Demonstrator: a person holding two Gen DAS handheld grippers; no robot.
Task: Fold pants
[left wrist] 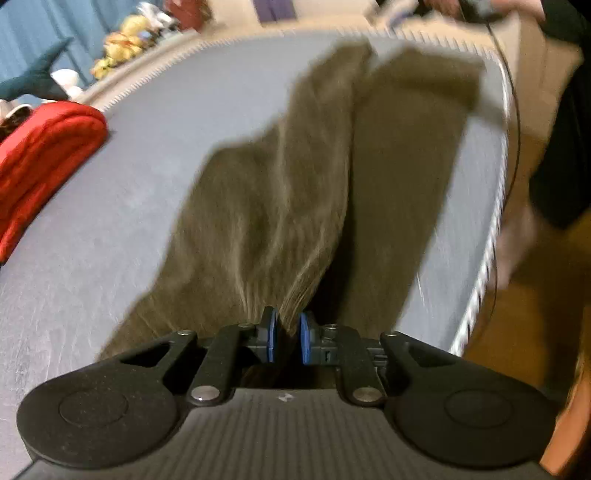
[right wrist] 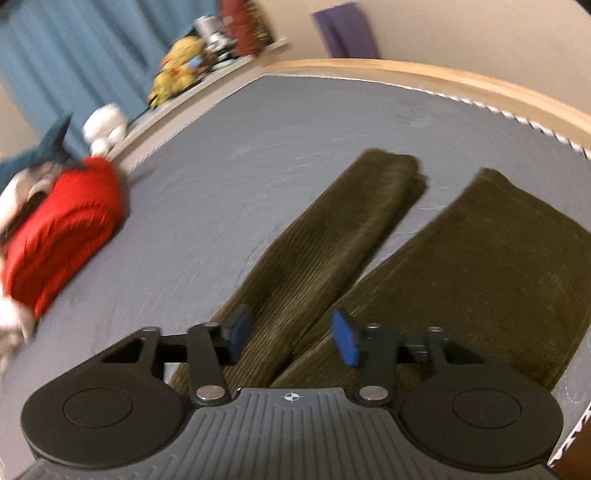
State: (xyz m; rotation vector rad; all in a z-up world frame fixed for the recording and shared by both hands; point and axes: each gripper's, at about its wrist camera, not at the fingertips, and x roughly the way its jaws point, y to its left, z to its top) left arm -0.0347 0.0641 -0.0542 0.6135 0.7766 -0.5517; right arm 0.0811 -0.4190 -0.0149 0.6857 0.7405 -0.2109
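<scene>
- The olive-brown corduroy pants [left wrist: 295, 192] lie on a grey mattress [left wrist: 110, 221], legs stretched away toward its far edge with a strip of grey showing between them.
- The left gripper [left wrist: 287, 336] is clenched on a bunched fold of the pants; the cloth fans out from its blue pads [left wrist: 271, 334] in tight pleats – this view is blurred.
- The right gripper [right wrist: 291, 338] hangs over the pants with its fingers released – the blue pads [right wrist: 345, 341] stand apart above the ribbed cloth, pressing on nothing.
- A red bundle of fabric [right wrist: 62, 236] sits on the mattress near its left side, well apart from the pants.
- Beyond the mattress are a yellow plush toy [right wrist: 177, 70], a blue curtain [right wrist: 74, 55] and a purple cloth [right wrist: 343, 33] by the wall.
- A wooden bed frame [right wrist: 443, 79] borders the far edge.
</scene>
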